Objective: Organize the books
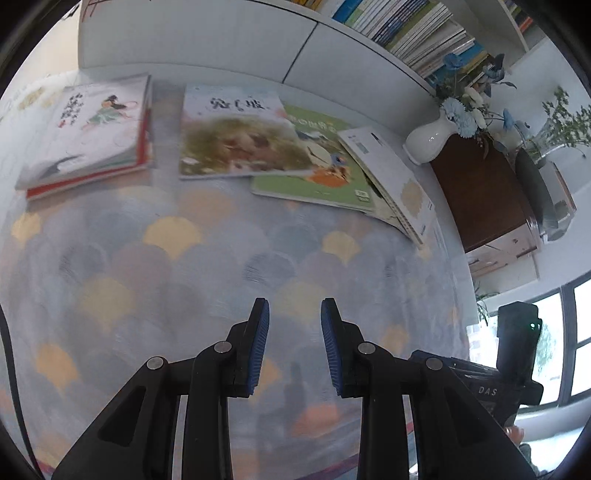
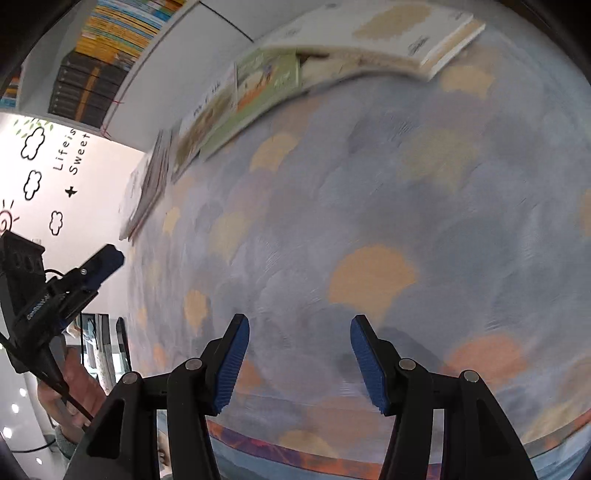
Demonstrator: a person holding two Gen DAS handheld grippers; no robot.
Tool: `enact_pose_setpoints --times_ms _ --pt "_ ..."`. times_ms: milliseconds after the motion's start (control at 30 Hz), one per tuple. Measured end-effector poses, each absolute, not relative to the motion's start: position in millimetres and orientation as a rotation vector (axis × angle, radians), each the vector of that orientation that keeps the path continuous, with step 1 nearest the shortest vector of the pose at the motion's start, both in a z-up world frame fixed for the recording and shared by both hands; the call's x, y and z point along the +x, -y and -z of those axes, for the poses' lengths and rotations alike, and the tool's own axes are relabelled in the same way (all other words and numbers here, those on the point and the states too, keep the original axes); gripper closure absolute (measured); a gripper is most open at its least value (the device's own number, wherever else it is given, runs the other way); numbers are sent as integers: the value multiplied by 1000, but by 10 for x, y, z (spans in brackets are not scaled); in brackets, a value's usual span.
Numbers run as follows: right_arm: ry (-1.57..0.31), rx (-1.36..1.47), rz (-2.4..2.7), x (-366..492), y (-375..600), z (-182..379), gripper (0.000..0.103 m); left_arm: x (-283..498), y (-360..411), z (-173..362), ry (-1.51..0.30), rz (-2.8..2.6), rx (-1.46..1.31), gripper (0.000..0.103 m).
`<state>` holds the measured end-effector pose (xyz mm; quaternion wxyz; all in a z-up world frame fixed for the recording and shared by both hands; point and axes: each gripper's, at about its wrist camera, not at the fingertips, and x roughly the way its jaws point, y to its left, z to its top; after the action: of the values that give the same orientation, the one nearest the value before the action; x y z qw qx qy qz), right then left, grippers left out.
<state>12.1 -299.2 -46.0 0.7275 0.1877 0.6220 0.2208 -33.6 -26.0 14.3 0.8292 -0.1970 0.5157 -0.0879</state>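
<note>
books [image 1: 236, 136] on table [image 1: 221, 258] | vase [image 1: 428, 140] right | shelf [image 1: 406, 26] behind

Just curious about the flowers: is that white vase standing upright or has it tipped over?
Upright. The white vase stands on its base on the dark wooden cabinet, blue and white flowers rising from its neck; its lean is only lens distortion.

The left hand-held gripper [image 1: 294, 314] has 2 black plastic fingers faced with ribbed blue pads [image 1: 260, 343], and 4 round silver pins sit along the black linkage behind those pads. The right hand-held gripper [image 2: 300, 336] has the same build: black arms, ribbed blue pads [image 2: 364, 354], 4 silver pins. Behind the left hand-held gripper's blue tip, a black body carries white lettering and a thin black cable [image 2: 64, 397]. A grey-green sleeve cuff [image 2: 66, 441] shows below that cable.
</note>
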Motion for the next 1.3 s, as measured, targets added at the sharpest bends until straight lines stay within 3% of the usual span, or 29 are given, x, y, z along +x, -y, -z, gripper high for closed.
enact_pose_setpoints --times_ms 200,400,533,567,800,867,1033,1133,1300 --pt "-1356 367 -559 307 3222 316 47 -339 627 -277 -1073 109 -384 77" --pt "-1292 259 -645 751 3112 95 47 -197 505 -251 -1078 44 -391 72" --pt "-1286 223 -681 1073 2824 22 43 39 238 -189 -1064 4 -405 40" --pt "-1284 200 -689 1167 2687 9 39 135 156 -175 -1052 2 -395 38" --pt "-1252 134 -619 1724 2039 39 38 748 -432 -13 -983 43 -427 40" --pt "-1232 114 -594 1886 1869 69 38 925 -544 67 -986 48 -443 51" --pt "-1185 71 -544 2228 1565 154 45 1314 -734 303 -997 2 -468 61" --pt "-1173 34 -531 2395 1416 238 56 1477 -764 433 -1012 -62 -458 61" --pt "-1154 -11 -508 2581 1242 383 56 1627 -640 527 -1054 -64 -414 61"
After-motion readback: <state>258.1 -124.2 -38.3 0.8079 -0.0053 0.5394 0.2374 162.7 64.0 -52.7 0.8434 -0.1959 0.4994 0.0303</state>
